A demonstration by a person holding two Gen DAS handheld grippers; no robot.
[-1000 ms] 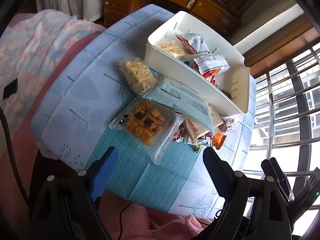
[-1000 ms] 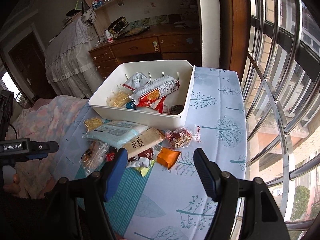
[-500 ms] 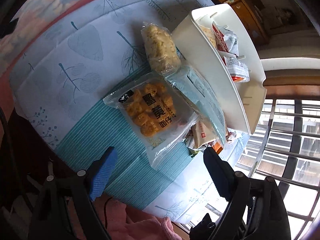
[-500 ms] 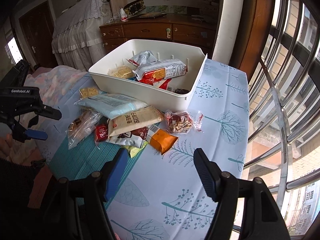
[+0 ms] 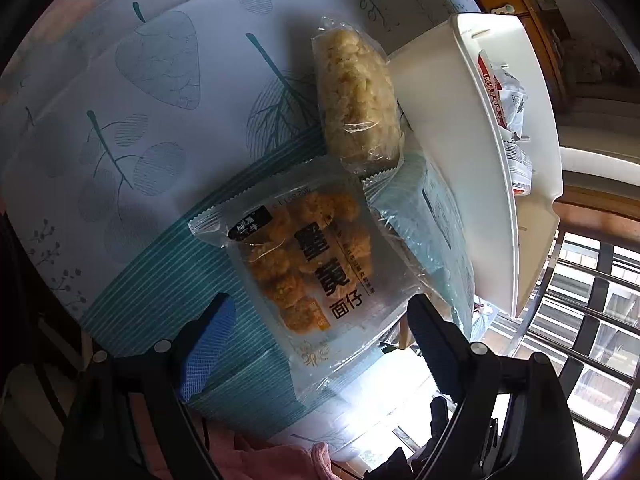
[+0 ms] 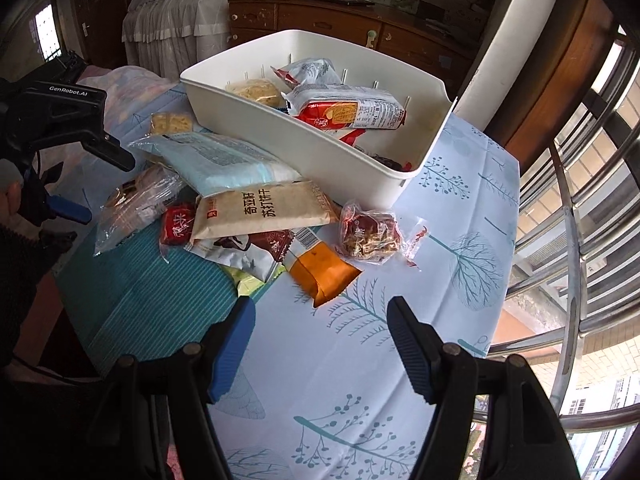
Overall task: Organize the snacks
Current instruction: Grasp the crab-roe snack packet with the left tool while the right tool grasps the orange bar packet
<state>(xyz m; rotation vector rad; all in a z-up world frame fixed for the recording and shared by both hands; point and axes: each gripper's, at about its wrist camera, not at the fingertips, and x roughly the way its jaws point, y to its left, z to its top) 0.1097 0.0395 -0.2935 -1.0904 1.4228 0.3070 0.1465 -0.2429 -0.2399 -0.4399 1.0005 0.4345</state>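
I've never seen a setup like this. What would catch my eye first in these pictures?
Probably the heap of loose snack packets on the pale tree-print tablecloth, a bright orange foil packet at its near edge. Behind the heap stands a white plastic bin, already holding several packets. In the left view, the open left hand-held gripper frames a clear bag of golden fried snack pieces.

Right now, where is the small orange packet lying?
In the right wrist view the orange packet lies on the tablecloth at the near edge of the snack pile, just ahead of the open right gripper, left of the clear red-printed bag.
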